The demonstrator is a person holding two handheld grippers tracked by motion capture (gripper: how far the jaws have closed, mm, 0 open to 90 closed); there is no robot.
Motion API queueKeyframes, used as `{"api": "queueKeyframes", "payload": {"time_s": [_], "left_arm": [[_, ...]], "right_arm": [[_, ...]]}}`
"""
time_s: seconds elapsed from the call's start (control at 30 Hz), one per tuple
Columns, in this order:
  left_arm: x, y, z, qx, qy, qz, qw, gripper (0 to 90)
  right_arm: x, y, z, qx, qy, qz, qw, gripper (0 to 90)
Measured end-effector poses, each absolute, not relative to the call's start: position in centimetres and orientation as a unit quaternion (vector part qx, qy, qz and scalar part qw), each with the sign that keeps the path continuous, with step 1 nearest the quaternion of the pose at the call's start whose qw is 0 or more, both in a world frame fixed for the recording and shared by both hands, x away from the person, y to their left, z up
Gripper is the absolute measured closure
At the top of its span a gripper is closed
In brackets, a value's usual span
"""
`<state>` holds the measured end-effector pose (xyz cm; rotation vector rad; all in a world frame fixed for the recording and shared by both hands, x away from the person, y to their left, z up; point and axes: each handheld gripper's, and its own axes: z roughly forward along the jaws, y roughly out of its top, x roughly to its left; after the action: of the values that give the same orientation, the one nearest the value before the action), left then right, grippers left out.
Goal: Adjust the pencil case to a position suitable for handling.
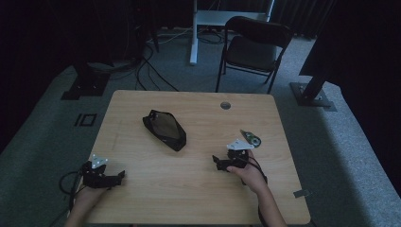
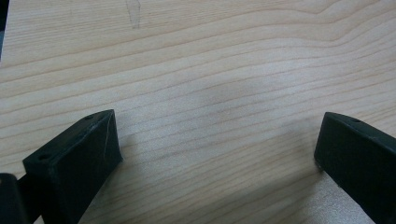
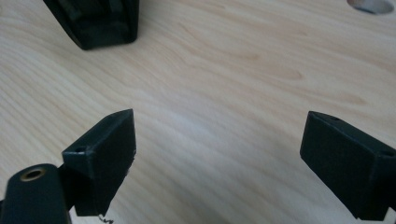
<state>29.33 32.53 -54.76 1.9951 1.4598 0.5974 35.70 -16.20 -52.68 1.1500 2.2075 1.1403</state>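
Left gripper [image 1: 118, 176] held near the table's [image 1: 198, 189] left front corner, right gripper [image 1: 216, 161] right of centre, jaws of both spread apart, black pouch [image 1: 164, 129] laid mid-table.

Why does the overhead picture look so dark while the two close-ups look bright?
High view: dim and underexposed, so the black pouch shows little detail. Left gripper view: bright table, soft shadow between the jaws. Right gripper view: bright, the pouch corner blurred.

Pale wood-grain counter [image 1: 189, 179], matt and smooth.
The black pouch [image 1: 164, 129] looks like soft cloth with a slightly shiny panel; both grippers' fingers [image 2: 74, 163] [image 3: 100, 158] are matt black plastic; the floor [image 1: 340, 142] is rough grey carpet.
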Motion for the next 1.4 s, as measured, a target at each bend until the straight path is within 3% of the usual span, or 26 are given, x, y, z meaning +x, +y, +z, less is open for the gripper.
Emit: {"api": "queueKeyframes", "payload": {"time_s": [1.4], "left_arm": [[29.3, 32.5, -54.8, 0.749, 0.549, 0.224, 0.295, 0.4]], "right_arm": [[38.0, -6.6, -52.0, 0.329, 0.817, 0.443, 0.168, 14.5]]}}
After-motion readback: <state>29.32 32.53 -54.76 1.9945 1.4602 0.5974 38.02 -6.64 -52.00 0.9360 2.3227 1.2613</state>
